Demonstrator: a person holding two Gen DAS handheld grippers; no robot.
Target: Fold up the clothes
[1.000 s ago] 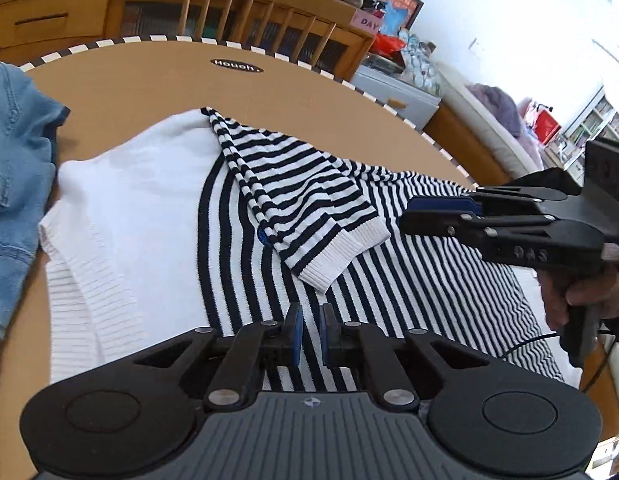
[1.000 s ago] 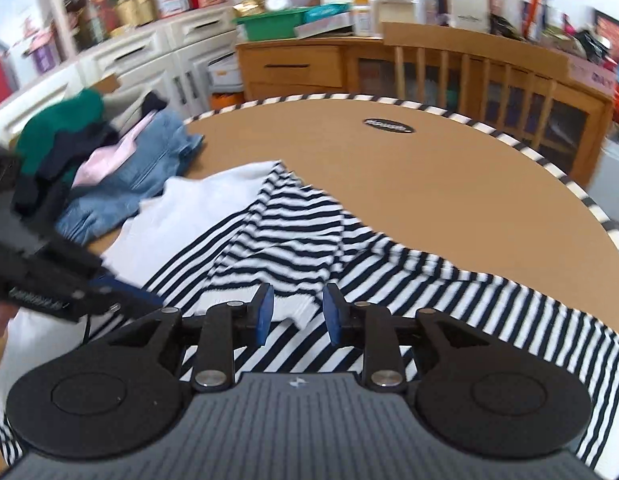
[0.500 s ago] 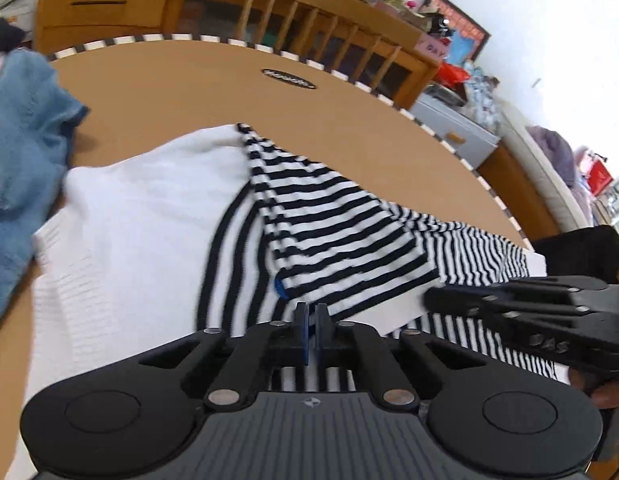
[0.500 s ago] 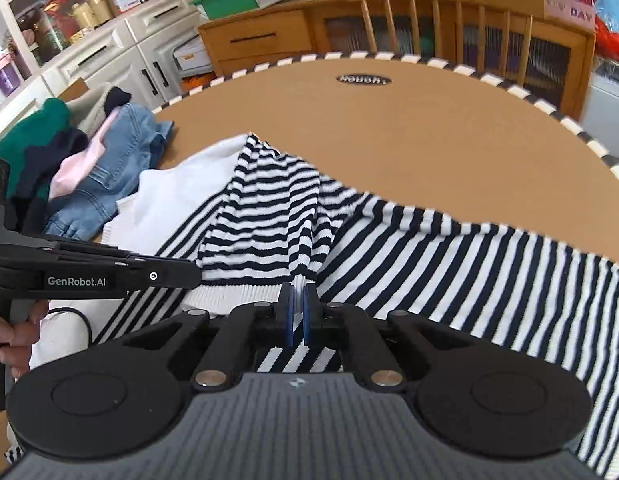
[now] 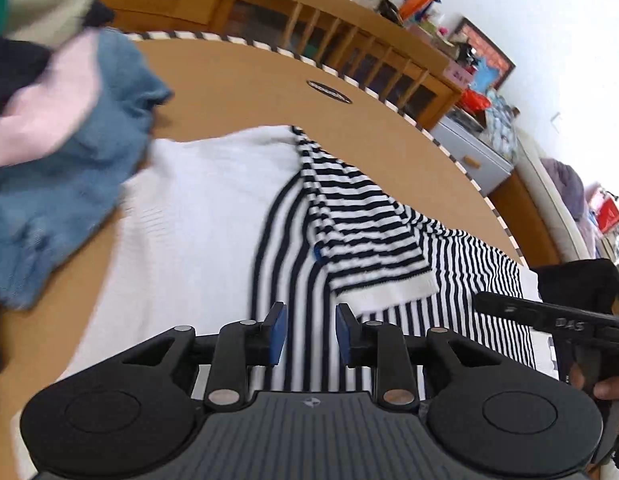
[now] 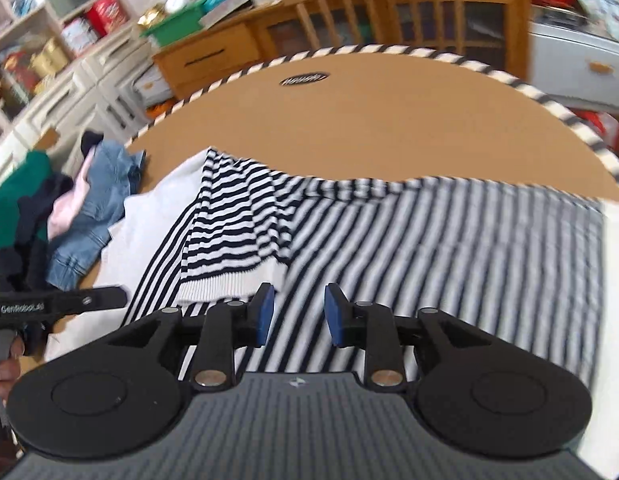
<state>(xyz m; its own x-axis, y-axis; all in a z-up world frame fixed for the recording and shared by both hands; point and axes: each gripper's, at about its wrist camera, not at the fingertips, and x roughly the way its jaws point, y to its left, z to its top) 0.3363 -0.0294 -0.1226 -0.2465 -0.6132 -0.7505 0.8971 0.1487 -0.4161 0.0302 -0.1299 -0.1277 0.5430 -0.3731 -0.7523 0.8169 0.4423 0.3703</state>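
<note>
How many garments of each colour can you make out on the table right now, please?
Striped black-and-white with white panel: 1, the sweater
Blue denim: 1
Pink: 1
Green: 1
Dark navy or black: 1, possibly more; the pile hides its edges
Total: 5
</note>
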